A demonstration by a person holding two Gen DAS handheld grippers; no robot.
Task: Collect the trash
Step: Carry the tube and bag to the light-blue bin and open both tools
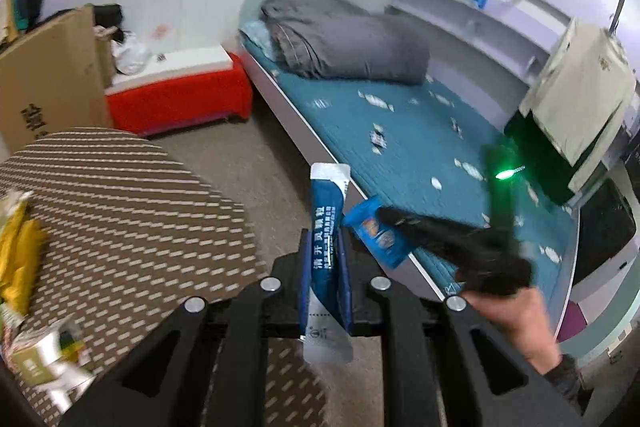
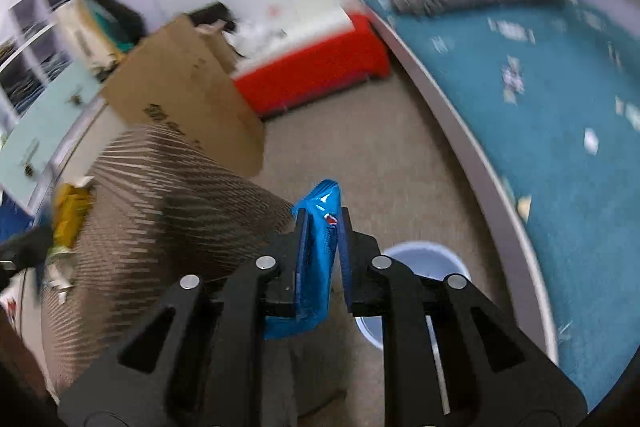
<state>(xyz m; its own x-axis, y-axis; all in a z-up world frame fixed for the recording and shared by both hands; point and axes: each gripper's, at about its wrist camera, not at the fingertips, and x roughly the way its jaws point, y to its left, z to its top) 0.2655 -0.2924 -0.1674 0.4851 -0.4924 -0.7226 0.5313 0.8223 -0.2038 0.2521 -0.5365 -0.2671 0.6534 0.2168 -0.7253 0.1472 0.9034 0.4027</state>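
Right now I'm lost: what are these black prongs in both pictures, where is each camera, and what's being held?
Each picture comes from a fisheye camera mounted on a hand-held gripper, looking forward along its two black fingers. A person carries one in each hand.

Left camera: the left hand-held gripper pinches a long dark-blue sachet. The other gripper is visible beside it, in the person's hand.

Right camera: the right hand-held gripper has a shiny blue wrapper between its fingers. A pale bin sits on the floor below.

More trash lies on the striped round table.
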